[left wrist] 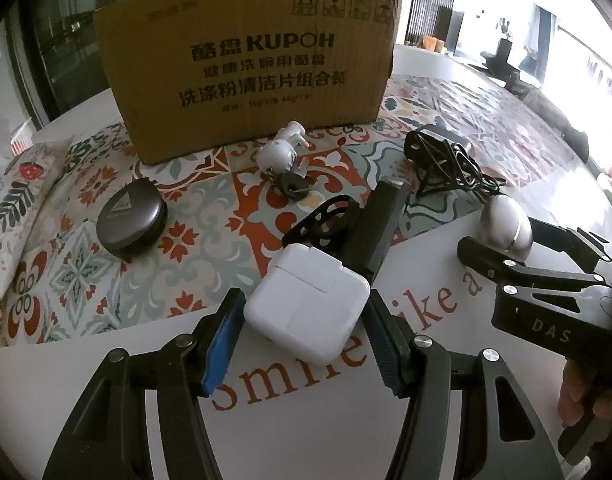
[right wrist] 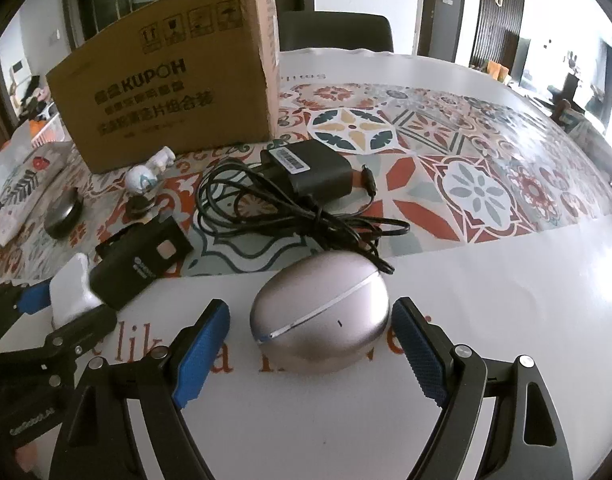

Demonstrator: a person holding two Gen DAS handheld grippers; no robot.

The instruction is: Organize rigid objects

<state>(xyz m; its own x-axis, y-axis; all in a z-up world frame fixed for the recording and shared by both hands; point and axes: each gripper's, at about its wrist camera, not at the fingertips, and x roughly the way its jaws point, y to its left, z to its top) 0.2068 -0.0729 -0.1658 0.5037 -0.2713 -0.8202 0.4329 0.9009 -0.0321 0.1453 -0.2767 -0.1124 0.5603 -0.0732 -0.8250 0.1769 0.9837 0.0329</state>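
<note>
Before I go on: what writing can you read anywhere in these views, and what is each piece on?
"KUPOH", after two Chinese characters: cardboard box; the Chinese lines and fine print below are too blurred to read.
Four shipping symbols: box top edge.
"Smile", "like a": tablecloth, partly hidden.
"DAS": right gripper body.
Barcode label: black adapter, unreadable.
Triangle logo: round grey case, unreadable.

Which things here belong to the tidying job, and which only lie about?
Job: white charger, silver egg-shaped case, black adapter, round dark case, figurine, cardboard box.
Lying about: patterned tablecloth, chair.
</note>
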